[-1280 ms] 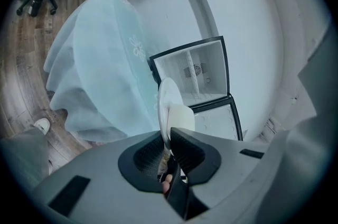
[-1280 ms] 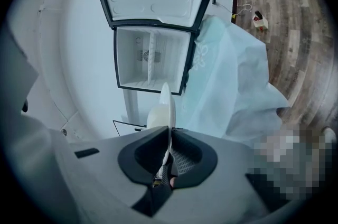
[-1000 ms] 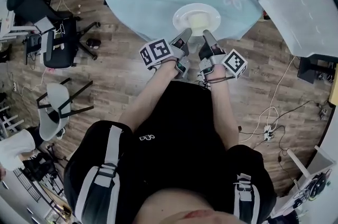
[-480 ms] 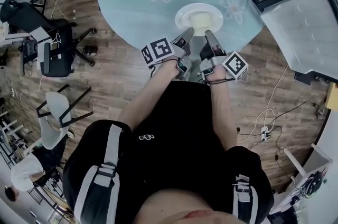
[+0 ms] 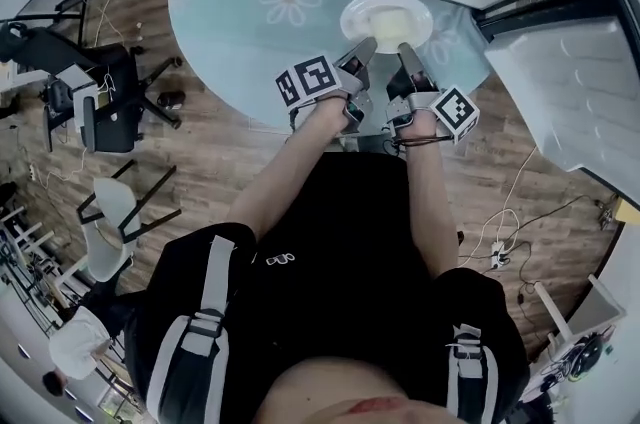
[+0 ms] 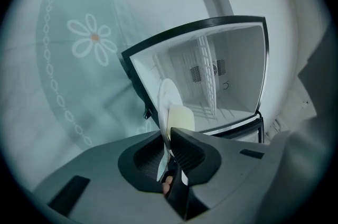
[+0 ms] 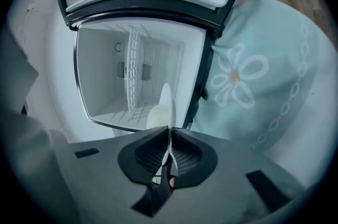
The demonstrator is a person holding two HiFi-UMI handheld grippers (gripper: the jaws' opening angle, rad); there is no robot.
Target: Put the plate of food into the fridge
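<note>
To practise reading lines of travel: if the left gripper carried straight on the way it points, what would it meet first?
Probably the open fridge: the left gripper, shut on the plate, points into its white compartment. Depth is unclear, so the near frame edge might come first.

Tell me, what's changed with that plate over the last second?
The plate has been carried forward across the table, away from the person and closer to the open fridge. Nothing was picked up or let go. As before, the left gripper and the right gripper each clamp the plate's near rim, and the food sits on it.
</note>
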